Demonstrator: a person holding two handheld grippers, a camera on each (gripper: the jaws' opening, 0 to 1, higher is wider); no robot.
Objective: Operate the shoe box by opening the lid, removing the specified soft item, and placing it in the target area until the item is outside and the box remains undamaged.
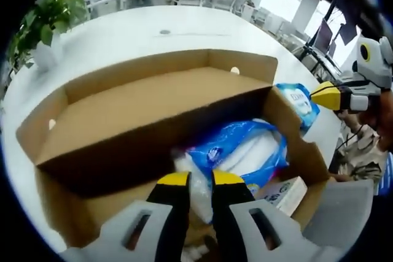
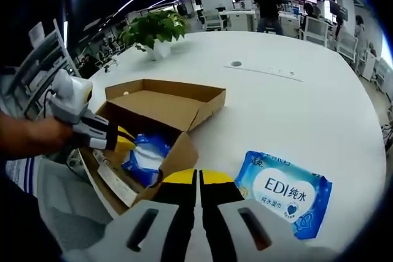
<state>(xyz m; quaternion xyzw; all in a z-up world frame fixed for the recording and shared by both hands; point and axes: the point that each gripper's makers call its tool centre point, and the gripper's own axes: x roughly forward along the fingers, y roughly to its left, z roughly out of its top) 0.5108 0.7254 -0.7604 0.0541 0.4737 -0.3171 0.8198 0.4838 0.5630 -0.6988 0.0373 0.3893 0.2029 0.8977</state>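
Shoe box sits open mid-frame in the left gripper view, lid folded back toward the upper left so I can reach inside. My left claw is pinching the blue-and-white soft pack at lower centre, still inside the box. My right claw is pressed together, holding nothing, above the white counter. A blue wipes pack already lies at lower right there; a small carton crowds the box corner, and a potted plant stands well clear.
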